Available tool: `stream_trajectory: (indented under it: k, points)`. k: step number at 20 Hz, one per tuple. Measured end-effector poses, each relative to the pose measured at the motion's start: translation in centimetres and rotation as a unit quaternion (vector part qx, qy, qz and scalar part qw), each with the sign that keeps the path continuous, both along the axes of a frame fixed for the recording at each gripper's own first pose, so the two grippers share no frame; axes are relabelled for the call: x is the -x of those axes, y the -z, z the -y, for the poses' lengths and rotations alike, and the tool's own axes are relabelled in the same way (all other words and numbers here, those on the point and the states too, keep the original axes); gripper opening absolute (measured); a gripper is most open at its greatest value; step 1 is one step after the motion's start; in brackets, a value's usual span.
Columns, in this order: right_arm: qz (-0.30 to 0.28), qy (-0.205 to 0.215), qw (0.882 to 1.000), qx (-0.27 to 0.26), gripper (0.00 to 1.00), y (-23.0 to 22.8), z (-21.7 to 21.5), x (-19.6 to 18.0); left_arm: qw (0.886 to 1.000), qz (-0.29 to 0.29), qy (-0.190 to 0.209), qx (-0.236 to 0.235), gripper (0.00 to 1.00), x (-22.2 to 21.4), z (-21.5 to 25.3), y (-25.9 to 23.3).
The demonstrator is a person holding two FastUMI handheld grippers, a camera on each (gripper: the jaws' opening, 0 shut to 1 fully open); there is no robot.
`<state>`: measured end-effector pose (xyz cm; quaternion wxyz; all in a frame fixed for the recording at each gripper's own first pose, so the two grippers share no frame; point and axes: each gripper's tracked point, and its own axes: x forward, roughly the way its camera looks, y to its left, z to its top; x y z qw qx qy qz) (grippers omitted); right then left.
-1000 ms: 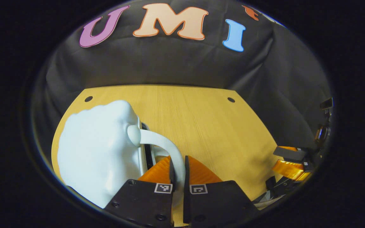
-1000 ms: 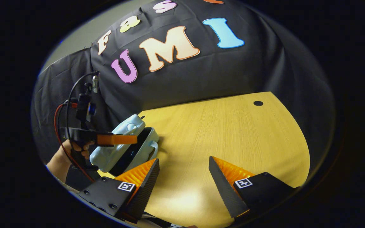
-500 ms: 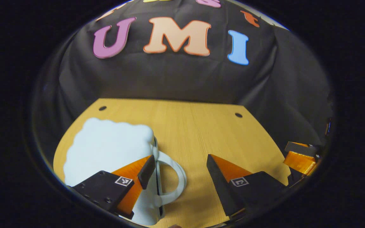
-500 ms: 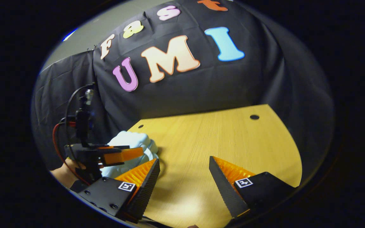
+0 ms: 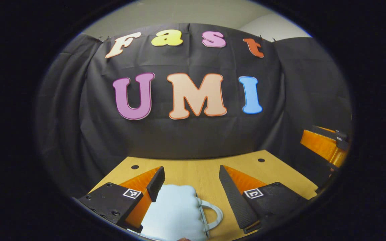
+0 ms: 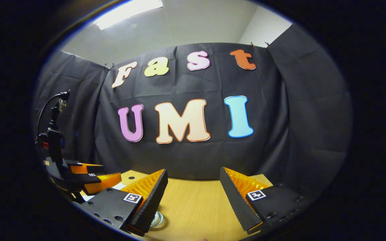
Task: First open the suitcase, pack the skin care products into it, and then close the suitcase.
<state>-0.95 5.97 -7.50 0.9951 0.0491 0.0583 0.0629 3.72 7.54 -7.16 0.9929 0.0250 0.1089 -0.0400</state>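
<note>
A small pale blue suitcase (image 5: pixel 174 212) lies flat on the wooden table (image 5: pixel 199 169), its two halves together and its curved handle (image 5: pixel 214 214) pointing right. In the left gripper view my left gripper (image 5: pixel 191 174) hovers above it, open, with nothing between its fingers. My right gripper (image 6: pixel 193 174) is also open and empty over bare table. A bit of the suitcase handle (image 6: pixel 157 219) peeks out under its left finger. In the right gripper view the left gripper (image 6: pixel 107 172) shows at the far left. No skin care products are in sight.
The right gripper (image 5: pixel 323 144) shows at the right edge of the left gripper view. Black cloth walls close in the table on the far side and both sides. Small round holes (image 5: pixel 135 166) mark the table's far corners.
My left gripper let go of the suitcase handle, opened and rose away. The suitcase, ajar a second ago, now lies shut and flat. Both cameras have tilted up toward the wall.
</note>
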Motion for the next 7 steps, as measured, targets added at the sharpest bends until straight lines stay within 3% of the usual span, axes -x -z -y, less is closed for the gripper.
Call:
stream_trajectory:
  k: [7]
  points:
    - [0.006, -0.004, 1.0, 0.022, 0.98, -0.9, -3.6, 1.3, 0.999, 0.028, -0.005, 0.016, 0.95, 1.0, -2.8, -1.4]
